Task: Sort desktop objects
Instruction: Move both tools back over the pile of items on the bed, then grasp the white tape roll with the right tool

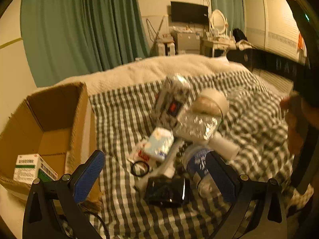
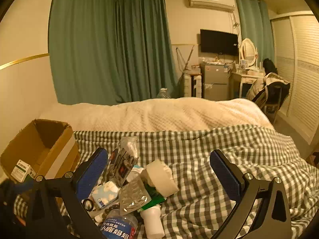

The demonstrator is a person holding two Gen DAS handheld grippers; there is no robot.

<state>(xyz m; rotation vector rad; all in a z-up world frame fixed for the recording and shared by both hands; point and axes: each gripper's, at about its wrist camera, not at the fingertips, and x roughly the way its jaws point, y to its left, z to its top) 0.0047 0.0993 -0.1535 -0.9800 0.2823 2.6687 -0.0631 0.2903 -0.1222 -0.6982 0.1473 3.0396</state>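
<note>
Both tongs hang spread wide and empty: the left tongs (image 1: 157, 171) and the right tongs (image 2: 159, 165) hover over a pile of small items (image 2: 127, 189) on the checked bedcover (image 2: 219, 159). Left of the pile stands a cardboard box (image 1: 49, 119), holding a green-and-white medicine carton (image 1: 30, 167).

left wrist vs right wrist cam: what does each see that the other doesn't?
Only the left wrist view shows a person's hand at the right edge, a dark glossy box near the open left tongs, and a foil-wrapped bundle.

Only the right wrist view shows the air conditioner on the wall, the grey mini fridge and a blister pack on the pile, left of the open right tongs.

Both show the cardboard box holding a green-and-white carton, the checked blanket, the blue-labelled bottle, green curtains and the TV.
</note>
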